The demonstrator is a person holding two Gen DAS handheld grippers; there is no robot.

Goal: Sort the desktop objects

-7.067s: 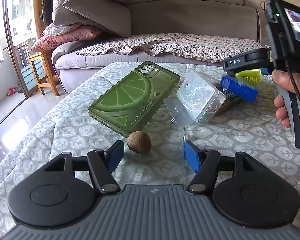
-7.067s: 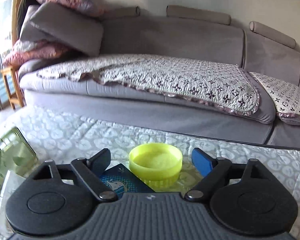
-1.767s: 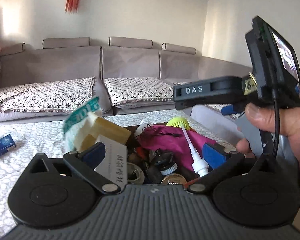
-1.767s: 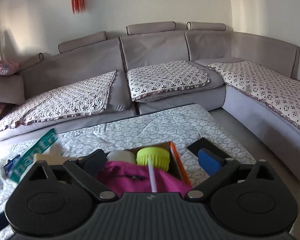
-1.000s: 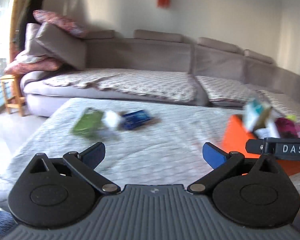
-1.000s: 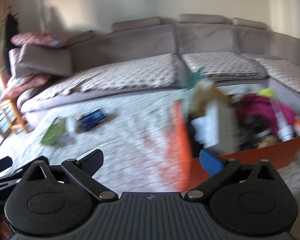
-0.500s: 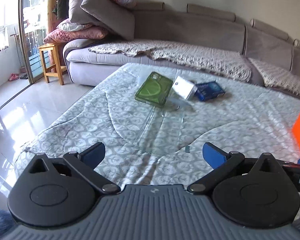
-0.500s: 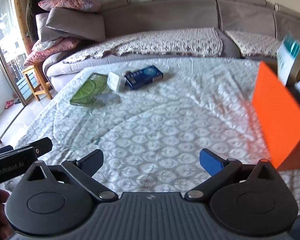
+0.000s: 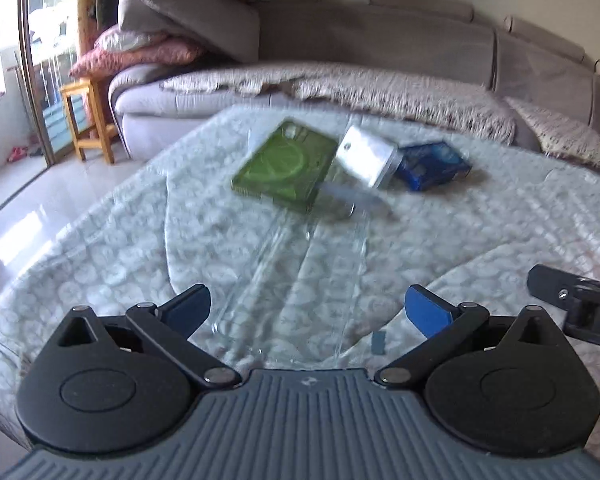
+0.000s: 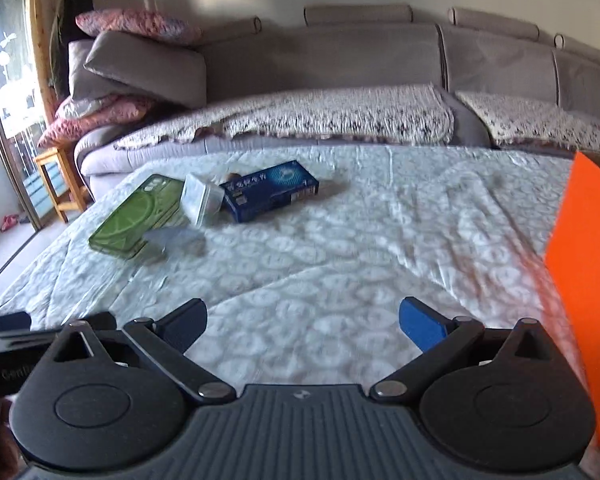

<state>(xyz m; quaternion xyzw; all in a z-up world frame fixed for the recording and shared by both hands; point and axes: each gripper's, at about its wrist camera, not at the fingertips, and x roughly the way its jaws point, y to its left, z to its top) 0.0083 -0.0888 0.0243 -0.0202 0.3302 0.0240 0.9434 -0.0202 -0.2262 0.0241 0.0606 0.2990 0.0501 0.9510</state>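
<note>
**Three items left on the bench, both tools empty**

Three things lie grouped at the far left part of the bench (image 10: 340,240), which is covered by a pale leaf-patterned cloth. The green case (image 9: 286,166) lies flat, its lime print facing up. Just to its right a clear box (image 9: 366,156) is tipped up on one edge, touching or overlapping the case's right side; the blur hides the exact contact. Right of that sits the blue box (image 9: 434,166), close against the clear box. In the right wrist view the same row reads green case (image 10: 140,216), clear box (image 10: 200,198), blue box (image 10: 272,190), with a flat clear piece lying in front of the case.

The left tool (image 9: 306,306) hangs above the near part of the bench with its jaws spread wide and nothing between them; its blue pads point toward the case, which is well apart from it. A clear sheet (image 9: 296,292) lies on the cloth under and ahead of this tool. The right tool (image 10: 302,318) is likewise wide apart and empty, over bare cloth, well short of the three things.

An orange bin (image 10: 584,292) stands at the right edge of the right wrist view, only its side wall showing. Part of the right tool's black body shows at the right edge of the left wrist view. A grey sofa (image 10: 340,64) with stacked pillows runs behind the bench.
</note>
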